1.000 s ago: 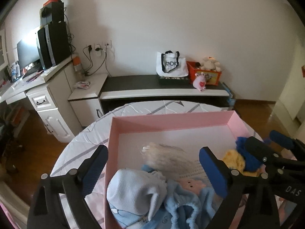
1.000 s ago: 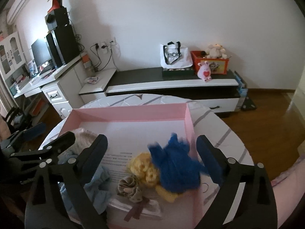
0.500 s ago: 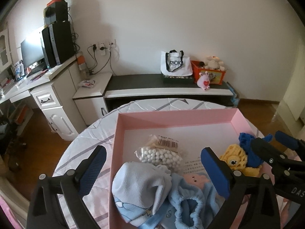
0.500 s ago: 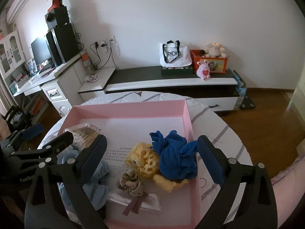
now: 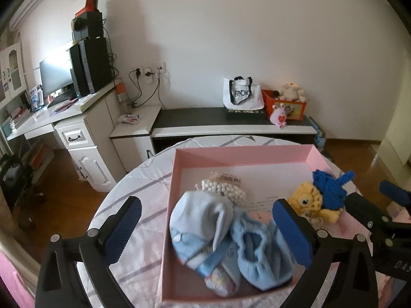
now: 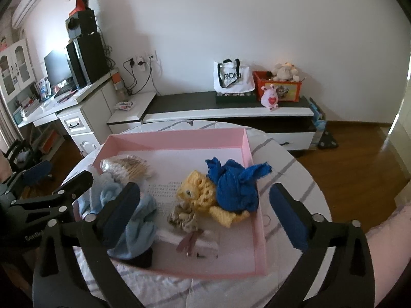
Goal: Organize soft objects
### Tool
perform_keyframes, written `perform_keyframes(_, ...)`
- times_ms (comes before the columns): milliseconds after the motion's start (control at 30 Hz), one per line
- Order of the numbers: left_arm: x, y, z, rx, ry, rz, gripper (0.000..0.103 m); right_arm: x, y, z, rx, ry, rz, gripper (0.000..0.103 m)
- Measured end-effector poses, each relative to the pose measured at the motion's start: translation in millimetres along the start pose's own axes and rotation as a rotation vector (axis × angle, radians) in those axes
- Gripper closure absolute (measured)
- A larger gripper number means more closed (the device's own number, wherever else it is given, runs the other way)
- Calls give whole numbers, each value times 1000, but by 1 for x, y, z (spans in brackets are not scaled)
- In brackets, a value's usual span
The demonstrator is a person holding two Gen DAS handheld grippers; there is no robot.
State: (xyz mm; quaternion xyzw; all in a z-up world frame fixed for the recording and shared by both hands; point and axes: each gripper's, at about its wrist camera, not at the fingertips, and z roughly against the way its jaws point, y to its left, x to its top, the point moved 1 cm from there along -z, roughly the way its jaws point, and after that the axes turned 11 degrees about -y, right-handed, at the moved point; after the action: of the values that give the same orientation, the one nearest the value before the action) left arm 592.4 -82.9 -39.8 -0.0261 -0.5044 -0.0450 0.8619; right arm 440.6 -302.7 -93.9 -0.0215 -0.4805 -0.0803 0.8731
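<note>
With the left gripper (image 5: 205, 220) and right gripper (image 6: 205, 211) both spreading their jaws around nothing above the pink box (image 6: 253, 179), where the blue knit toy (image 6: 235, 186) lies, lift straight clear without snagging anything.

My pads (image 6: 290, 218) are blue on black arms. At twelve o'clock the pink box (image 6: 177, 141) holds a blue knit (image 6: 236, 187), yellow doll (image 6: 200, 192) and pale blue hat (image 5: 197, 220).

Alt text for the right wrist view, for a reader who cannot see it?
A pink tray on a round table holds a blue knitted piece overlapping a yellow knitted toy, plus light blue cloth. The right gripper, its fingers opening, hovers empty above.
</note>
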Motion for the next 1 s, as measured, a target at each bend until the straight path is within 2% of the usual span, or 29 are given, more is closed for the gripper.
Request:
perform_keyframes(700,-39,-13,199,-19,-119,-22,0,-23,15,162,-14,-141,49,0)
perform_keyframes(1000,-51,-13,282,-24,-201,1,0,-29,28,232,-22,-239,82,0)
